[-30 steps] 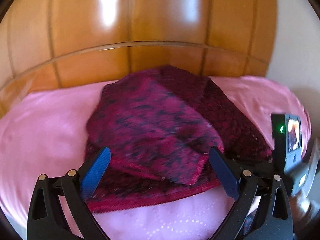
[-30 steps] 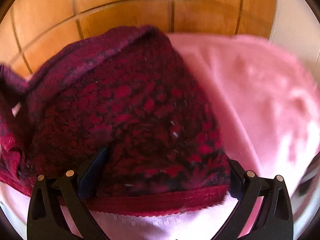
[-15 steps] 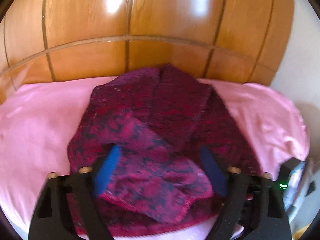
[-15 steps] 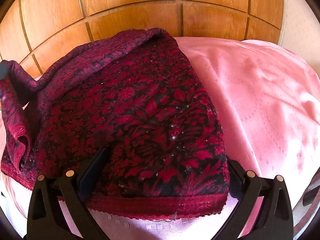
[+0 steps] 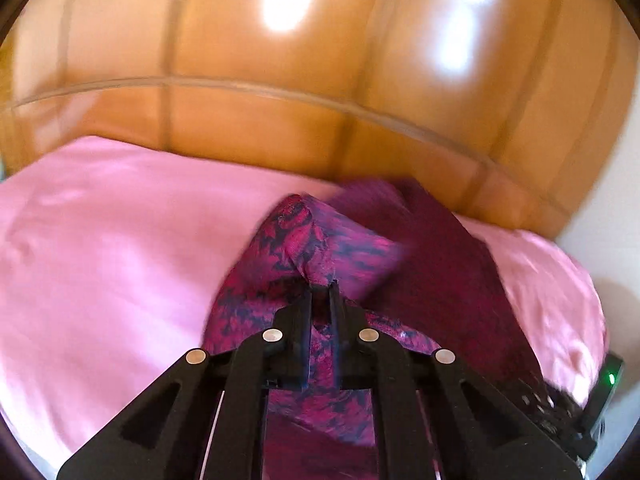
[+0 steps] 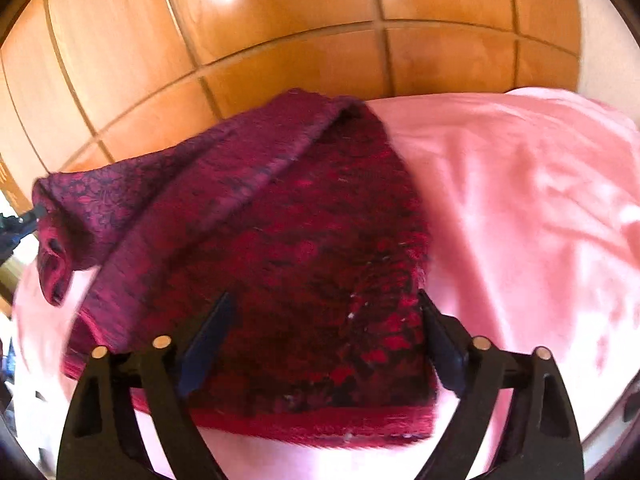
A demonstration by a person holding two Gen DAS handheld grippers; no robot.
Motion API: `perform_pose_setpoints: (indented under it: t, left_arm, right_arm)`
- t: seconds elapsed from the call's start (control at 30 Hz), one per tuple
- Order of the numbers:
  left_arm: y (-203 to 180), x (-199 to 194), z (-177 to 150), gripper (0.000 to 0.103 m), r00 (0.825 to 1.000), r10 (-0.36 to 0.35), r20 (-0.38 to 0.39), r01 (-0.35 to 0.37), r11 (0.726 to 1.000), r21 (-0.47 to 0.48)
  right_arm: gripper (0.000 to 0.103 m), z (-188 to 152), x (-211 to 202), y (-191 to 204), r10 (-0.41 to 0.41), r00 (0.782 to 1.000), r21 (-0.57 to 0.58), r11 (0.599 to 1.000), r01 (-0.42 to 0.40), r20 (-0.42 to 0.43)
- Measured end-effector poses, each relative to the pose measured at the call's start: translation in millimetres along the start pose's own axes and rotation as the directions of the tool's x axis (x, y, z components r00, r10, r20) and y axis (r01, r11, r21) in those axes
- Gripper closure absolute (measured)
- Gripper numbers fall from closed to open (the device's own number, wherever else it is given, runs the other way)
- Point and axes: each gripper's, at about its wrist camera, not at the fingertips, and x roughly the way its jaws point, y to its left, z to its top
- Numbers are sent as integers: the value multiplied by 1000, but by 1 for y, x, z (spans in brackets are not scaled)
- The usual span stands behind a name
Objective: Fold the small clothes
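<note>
A dark red patterned cloth (image 6: 304, 248) lies on the pink bed sheet (image 6: 520, 220). My left gripper (image 5: 322, 294) is shut on a bunched corner of the cloth (image 5: 296, 240) and holds it lifted off the sheet. In the right wrist view that raised corner (image 6: 60, 220) hangs at the far left. My right gripper (image 6: 324, 336) hovers over the cloth's near hemmed edge. Its jaws are closing, still wide apart with the cloth beneath them. Its pads (image 6: 208, 332) do not press on the fabric.
A glossy wooden panelled wall (image 5: 280, 120) rises right behind the bed. Bare pink sheet (image 5: 120, 260) spreads to the left of the cloth in the left wrist view. A black device with a green light (image 5: 610, 378) shows at the lower right.
My left gripper closed on a fold of the cloth and carried it up and to the left. The right gripper rose slightly and its jaws narrowed a little.
</note>
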Motion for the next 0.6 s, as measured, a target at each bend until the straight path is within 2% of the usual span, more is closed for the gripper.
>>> perform_pose_setpoints:
  t: [0.07,0.13,0.2,0.23,0.27,0.33,0.37,0.43,0.47,0.5,0.53,0.6]
  left_arm:
    - [34,0,21,97,996,77,35,-75,996,-56]
    - [57,5,34,98,986,156,57,-151,986,-75]
    - [81,15,50,98,970,236,59,-230,968,-99]
    - [89,21,57,98,960,275,59,-268,958,-104]
    - [97,26,63,98,948,313,57,-306,946,-103]
    - [119,40,74,98,899,436,47,-427,895,-127]
    - [130,47,78,98,885,465,20,-457,876,-153]
    - [154,48,77,98,864,502,-23,-495,842,-213]
    - [159,46,75,95,868,496,-35,-488,838,-243]
    - [163,39,70,86,878,479,-24,-468,844,-261]
    - [161,32,63,68,894,448,-1,-431,859,-276]
    - [152,16,46,47,923,381,48,-353,891,-285]
  right_arm:
    - [26,8,10,8,62,998,22,998,-61,-20]
    - [28,18,15,22,88,996,12,996,-88,-20]
    - [27,26,14,38,73,997,-38,997,-72,17]
    - [21,31,12,46,25,998,-68,997,-21,54]
    - [19,34,11,50,-22,997,-85,996,28,79]
    - [20,38,10,54,-58,993,-101,993,68,103]
    - [21,38,10,56,-70,992,-104,991,80,102]
    - [21,35,4,60,-149,978,-135,976,169,144]
    - [20,35,-1,57,-153,977,-139,975,174,150]
    - [20,36,0,56,-109,987,-130,984,124,115]
    - [20,38,4,52,-33,998,-100,994,39,61]
    - [20,39,11,48,72,997,-46,996,-72,-4]
